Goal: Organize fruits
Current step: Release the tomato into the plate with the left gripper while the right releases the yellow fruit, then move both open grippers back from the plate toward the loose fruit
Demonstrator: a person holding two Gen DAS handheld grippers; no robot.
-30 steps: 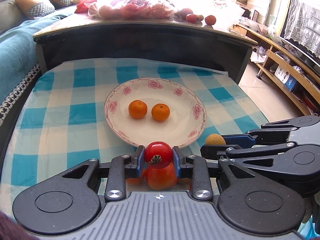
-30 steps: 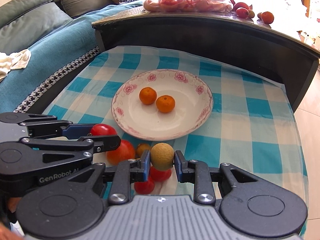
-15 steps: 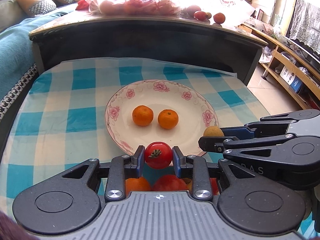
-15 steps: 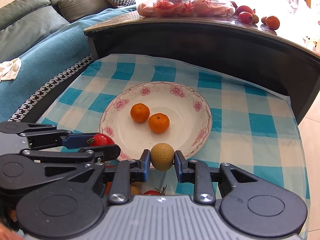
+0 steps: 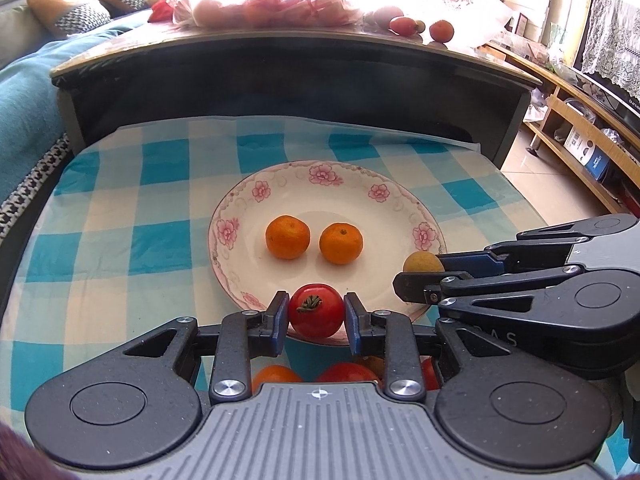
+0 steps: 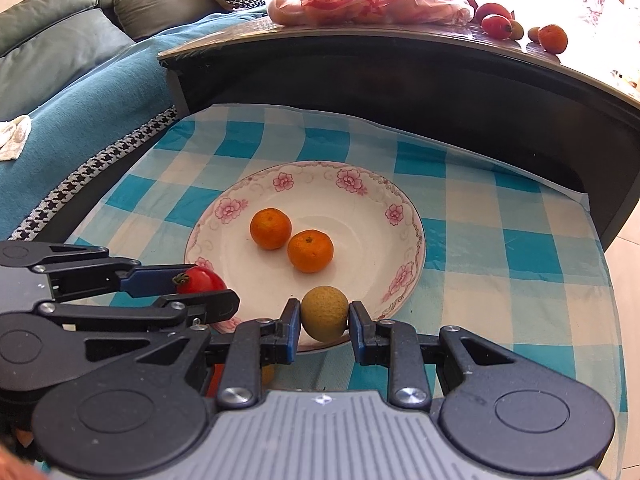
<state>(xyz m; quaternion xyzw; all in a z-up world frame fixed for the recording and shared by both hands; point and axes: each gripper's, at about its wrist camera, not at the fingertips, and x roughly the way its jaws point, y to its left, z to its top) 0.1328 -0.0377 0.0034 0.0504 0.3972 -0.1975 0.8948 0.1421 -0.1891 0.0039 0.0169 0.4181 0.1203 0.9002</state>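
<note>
A white plate with pink flowers [image 5: 280, 184] [image 6: 360, 184] lies on the blue checked cloth and holds two oranges [image 5: 288, 237] [image 5: 341, 243] [image 6: 271, 228] [image 6: 310, 250]. My left gripper [image 5: 317, 312] is shut on a red tomato [image 5: 317, 311] [image 6: 200, 280] over the plate's near rim. My right gripper [image 6: 324, 314] is shut on a yellow-green fruit [image 6: 324, 313] [image 5: 422, 261] over the plate's near right rim. Both hold their fruit a little above the plate.
Several loose fruits [image 5: 346, 372] lie on the cloth under my grippers, mostly hidden. A dark raised table edge [image 5: 280, 64] behind the cloth carries a bag of fruit [image 5: 264, 8] and loose fruits [image 6: 552, 38]. A teal sofa [image 6: 80, 92] is on the left.
Both grippers have moved forward from the loose fruit pile to the plate's near rim, each carrying its fruit. Their grips have not changed.
</note>
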